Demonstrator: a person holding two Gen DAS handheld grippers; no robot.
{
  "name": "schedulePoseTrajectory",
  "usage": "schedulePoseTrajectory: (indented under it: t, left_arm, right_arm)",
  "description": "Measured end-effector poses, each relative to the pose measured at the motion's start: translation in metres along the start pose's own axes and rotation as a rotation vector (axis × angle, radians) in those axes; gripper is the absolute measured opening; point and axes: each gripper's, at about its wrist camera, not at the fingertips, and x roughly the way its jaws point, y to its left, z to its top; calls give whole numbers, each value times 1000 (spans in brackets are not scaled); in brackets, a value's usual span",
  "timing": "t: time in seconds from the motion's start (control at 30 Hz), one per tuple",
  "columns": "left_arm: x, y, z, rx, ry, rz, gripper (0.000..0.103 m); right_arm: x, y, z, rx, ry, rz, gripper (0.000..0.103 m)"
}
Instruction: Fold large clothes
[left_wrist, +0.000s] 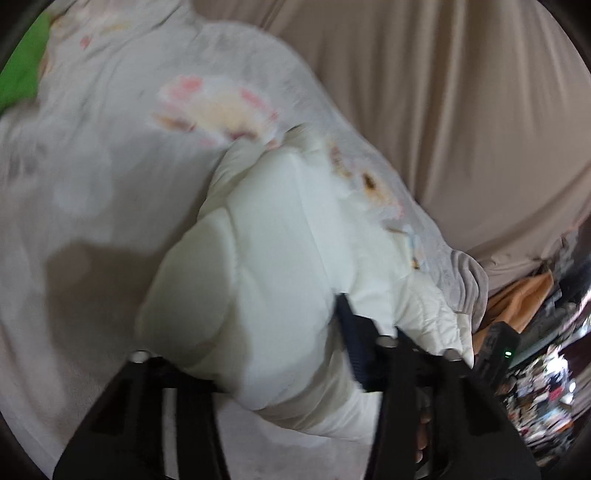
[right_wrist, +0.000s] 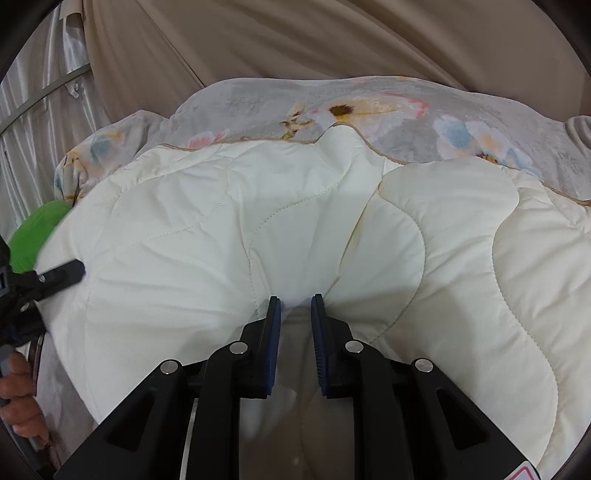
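Cream quilt (right_wrist: 332, 229) with grey floral face; green cloth (right_wrist: 33, 232); beige drape (right_wrist: 295, 37)

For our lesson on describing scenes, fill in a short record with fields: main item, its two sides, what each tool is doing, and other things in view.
main item: quilt, bunched in a thick fold
top side: cream, stitched in wavy lines
other side: grey floral print
right tool: closed on a gathered ridge of the quilt
left tool: quilt bulk fills it; only one finger shows clearly
backdrop: beige draped cloth
other: green object at the quilt's edge
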Motion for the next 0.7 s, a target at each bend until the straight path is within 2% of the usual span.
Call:
schedulePoseTrajectory:
  t: [0.07,0.2,0.27,0.37,0.47,0.53,0.63,0.7]
  left_arm:
    - [-16,-26,2,66,-45,-27,23]
    - [-37,-80,-2,207,-100,-76,19]
    - [-44,-112,-10,292,-119,-98,19]
    - [-47,-149,-24,404,-133,-123,18]
    - [-42,-186,-45,501,-129,-158,17]
    - [-34,-206,-59,560,-116,-173,17]
    - [-13,-237,-83,645,-76,-189,17]
    - [6,-256,-97,685,-31,-199,17]
  right_arm:
    - [-15,-2,-1,20,-6,16,15]
    - [-62,-14,-13,57,-36,68,16]
    - [-86,-23,-31,74,-37,79,15]
    - [-94,-34,-61,121,3,126,11]
    - [-75,-45,-86,189,57,162,3]
    - [-65,-54,-95,258,74,218,0]
    - [-76,-64,-98,315,57,280,0]
    - [-94,-73,-104,341,16,289,0]
